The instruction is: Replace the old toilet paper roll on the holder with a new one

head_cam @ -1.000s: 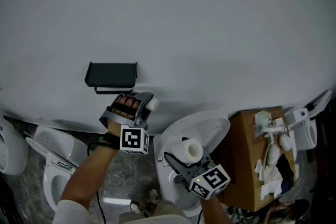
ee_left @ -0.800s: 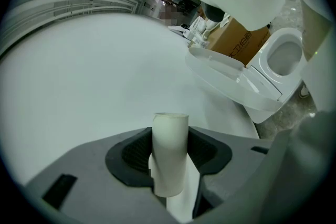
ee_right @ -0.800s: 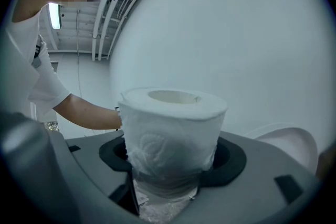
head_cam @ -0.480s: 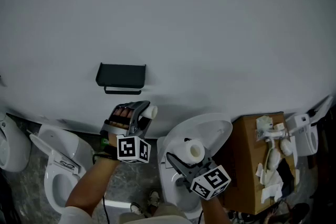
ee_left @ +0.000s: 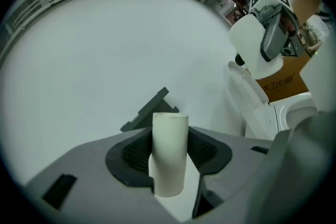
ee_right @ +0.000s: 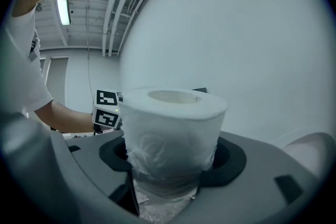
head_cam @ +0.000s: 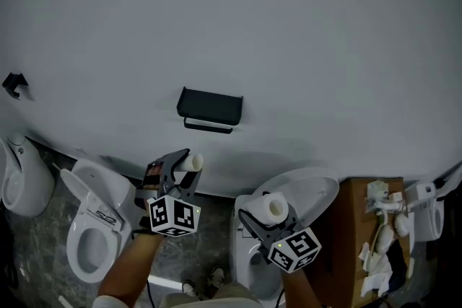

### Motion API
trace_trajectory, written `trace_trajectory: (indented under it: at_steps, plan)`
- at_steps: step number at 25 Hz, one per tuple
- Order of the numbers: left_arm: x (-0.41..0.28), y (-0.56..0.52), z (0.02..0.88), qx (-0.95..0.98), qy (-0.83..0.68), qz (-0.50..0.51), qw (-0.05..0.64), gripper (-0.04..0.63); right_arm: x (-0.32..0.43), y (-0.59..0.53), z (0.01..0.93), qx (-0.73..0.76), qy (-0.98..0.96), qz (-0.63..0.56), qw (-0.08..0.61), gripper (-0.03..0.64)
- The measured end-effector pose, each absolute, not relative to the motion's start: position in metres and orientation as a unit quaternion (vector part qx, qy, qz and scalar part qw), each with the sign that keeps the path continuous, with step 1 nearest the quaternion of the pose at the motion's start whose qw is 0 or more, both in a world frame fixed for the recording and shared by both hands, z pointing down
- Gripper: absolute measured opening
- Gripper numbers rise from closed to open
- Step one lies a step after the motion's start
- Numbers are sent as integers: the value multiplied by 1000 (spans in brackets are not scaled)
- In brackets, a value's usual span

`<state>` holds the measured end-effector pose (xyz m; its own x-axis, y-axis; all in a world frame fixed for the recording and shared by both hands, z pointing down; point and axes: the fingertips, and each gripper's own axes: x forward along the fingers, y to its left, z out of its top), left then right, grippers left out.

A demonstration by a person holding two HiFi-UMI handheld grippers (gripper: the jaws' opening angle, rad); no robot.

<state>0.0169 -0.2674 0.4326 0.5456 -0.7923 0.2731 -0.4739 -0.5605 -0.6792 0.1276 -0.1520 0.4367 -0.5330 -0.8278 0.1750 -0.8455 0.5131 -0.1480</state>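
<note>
**Operator:** Left hand-held gripper (head_cam: 185, 161) status?

**Technician:** Clamped on the bare, pale cardboard tube (ee_left: 169, 153). The tube stands upright between both pads, below and left of the black wall-mounted holder (head_cam: 210, 109) and apart from it.

**Operator:** Right hand-held gripper (head_cam: 261, 216) status?

**Technician:** Closed on the full white toilet paper roll (ee_right: 170, 136), with pads pressing its sides. The roll is held over the white toilet (head_cam: 310, 191) with its lid raised, lower right of the holder and clear of it.
</note>
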Motion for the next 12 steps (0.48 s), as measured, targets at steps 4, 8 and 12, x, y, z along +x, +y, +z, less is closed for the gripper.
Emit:
trace_trajectory:
  at_steps: [4,8,12]
  plan:
    - [-15,-259,438,-834,403,-284,249,178,118,-160,441,473,-874,94,68,305]
    - [-41,-254,451,-826,413,-299,242,178,116,-175,448,469,-874,74,106,305]
    - [-63,-252,462,-820,424,-309,230,178,120,-193,454,467,-870,49,148,305]
